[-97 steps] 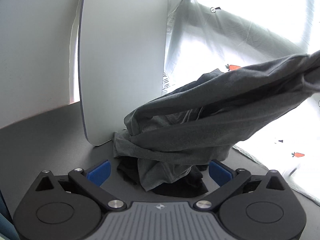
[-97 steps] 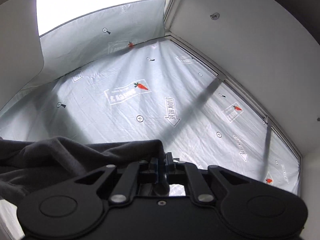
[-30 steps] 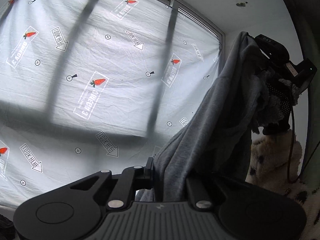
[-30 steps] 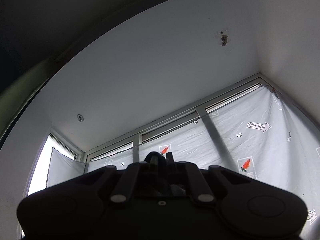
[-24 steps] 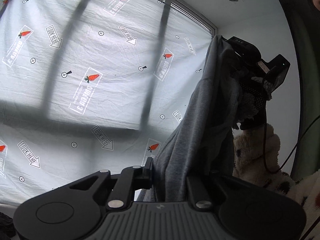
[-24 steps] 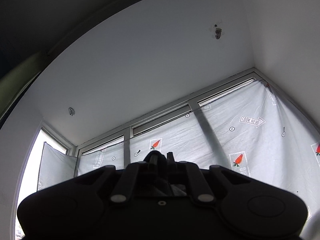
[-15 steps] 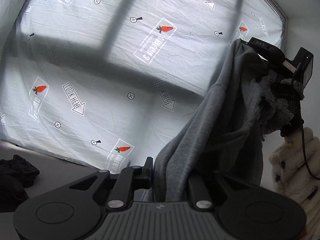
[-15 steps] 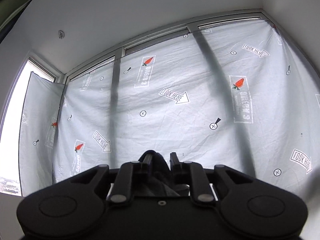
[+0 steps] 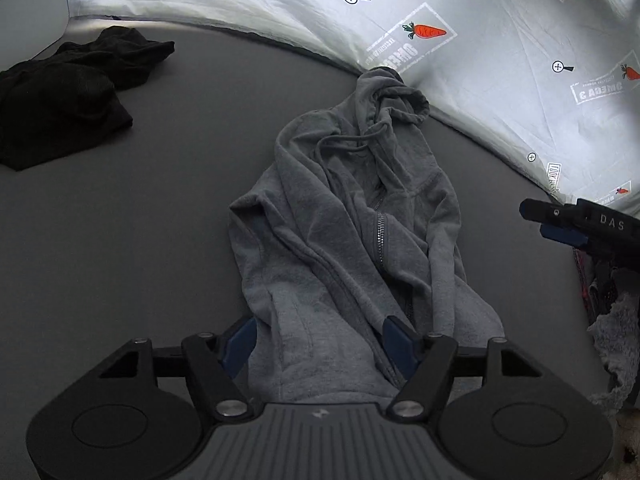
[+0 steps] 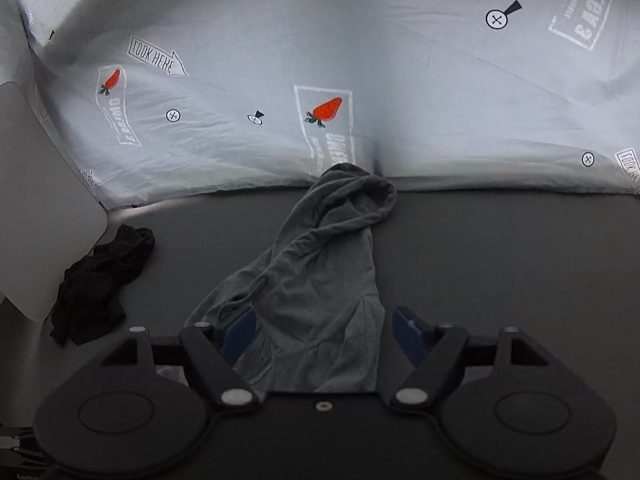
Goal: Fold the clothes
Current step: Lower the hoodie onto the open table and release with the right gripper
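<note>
A grey zip hoodie (image 9: 344, 232) lies rumpled on the dark grey table (image 9: 160, 184), hood toward the far curtain, zipper partly open. My left gripper (image 9: 320, 344) is open, its blue pads on either side of the hoodie's near hem. In the right wrist view the same hoodie (image 10: 316, 280) stretches away from me, hood at the table's back edge. My right gripper (image 10: 320, 336) is open, with the hoodie's near end lying between its pads. The right gripper (image 9: 576, 228) also shows at the right edge of the left wrist view.
A crumpled black garment (image 9: 68, 96) lies at the far left of the table; it also shows in the right wrist view (image 10: 100, 280). A white carrot-print curtain (image 10: 320, 80) backs the table. A pale panel (image 10: 36, 216) stands at the left.
Both grippers held the hoodie up in the air, shut on it. Now the hoodie lies on the table and both grippers have opened and point down at it.
</note>
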The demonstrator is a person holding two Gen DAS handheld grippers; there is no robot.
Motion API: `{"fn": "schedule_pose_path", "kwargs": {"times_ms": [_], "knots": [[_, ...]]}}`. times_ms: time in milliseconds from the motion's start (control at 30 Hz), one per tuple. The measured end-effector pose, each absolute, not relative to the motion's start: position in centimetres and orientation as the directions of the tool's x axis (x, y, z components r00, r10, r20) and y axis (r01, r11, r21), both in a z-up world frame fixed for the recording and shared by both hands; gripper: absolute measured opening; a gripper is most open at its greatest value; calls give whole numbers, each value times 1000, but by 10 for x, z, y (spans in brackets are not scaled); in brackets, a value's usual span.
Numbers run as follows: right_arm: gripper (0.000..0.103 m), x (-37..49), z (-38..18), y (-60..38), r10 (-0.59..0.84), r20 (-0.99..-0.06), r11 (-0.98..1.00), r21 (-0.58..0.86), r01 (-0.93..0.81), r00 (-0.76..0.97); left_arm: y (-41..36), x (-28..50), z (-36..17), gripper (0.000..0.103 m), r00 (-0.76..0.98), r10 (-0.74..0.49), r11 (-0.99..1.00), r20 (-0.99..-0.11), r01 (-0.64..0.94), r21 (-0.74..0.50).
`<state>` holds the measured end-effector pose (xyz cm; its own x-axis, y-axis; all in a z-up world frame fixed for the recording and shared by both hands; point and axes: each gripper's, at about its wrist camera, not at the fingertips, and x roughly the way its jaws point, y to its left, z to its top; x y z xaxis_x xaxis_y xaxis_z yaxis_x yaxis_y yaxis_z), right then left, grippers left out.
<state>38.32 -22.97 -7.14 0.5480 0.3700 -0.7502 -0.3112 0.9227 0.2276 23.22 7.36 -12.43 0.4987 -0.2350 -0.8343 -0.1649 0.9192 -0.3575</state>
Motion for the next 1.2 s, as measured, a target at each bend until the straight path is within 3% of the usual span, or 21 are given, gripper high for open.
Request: {"fn": "schedule_pose_path", "kwargs": {"times_ms": [167, 300, 400, 567, 700, 867, 1000, 1167, 1200], "knots": [[76, 285, -116, -228, 351, -846, 918, 225, -327, 402, 77, 215, -129, 78, 444, -266, 909, -856, -178, -376], [79, 252, -101, -230, 342, -830, 922, 205, -328, 441, 64, 204, -130, 79, 404, -298, 908, -865, -158, -387], [79, 244, -97, -233, 392, -821, 908, 276, -314, 414, 58, 201, -139, 78, 374, -310, 907, -874, -160, -390], [74, 214, -102, -227, 348, -845, 913, 207, -351, 406, 54, 185, -143, 75, 366, -259, 927, -894, -167, -336], [74, 193, -97, -223, 367, -836, 888, 184, -422, 407, 59, 170, -141, 70, 378, -269, 912, -886, -197, -360], [72, 189, -92, -228, 328, -846, 906, 156, -393, 421, 65, 151, -143, 68, 367, -252, 906, -895, -236, -352], [62, 178, -73, -234, 370, -842, 886, 191, -423, 394, 62, 135, -150, 68, 320, -208, 923, -924, -248, -294], [60, 179, -88, -232, 431, -848, 852, 270, -449, 309, 57, 126, -150, 68, 321, -194, 930, -927, -242, -278], [51, 182, -97, -229, 423, -853, 862, 277, -424, 305, 56, 126, -149, 68, 322, -183, 934, -929, -238, -267]]}}
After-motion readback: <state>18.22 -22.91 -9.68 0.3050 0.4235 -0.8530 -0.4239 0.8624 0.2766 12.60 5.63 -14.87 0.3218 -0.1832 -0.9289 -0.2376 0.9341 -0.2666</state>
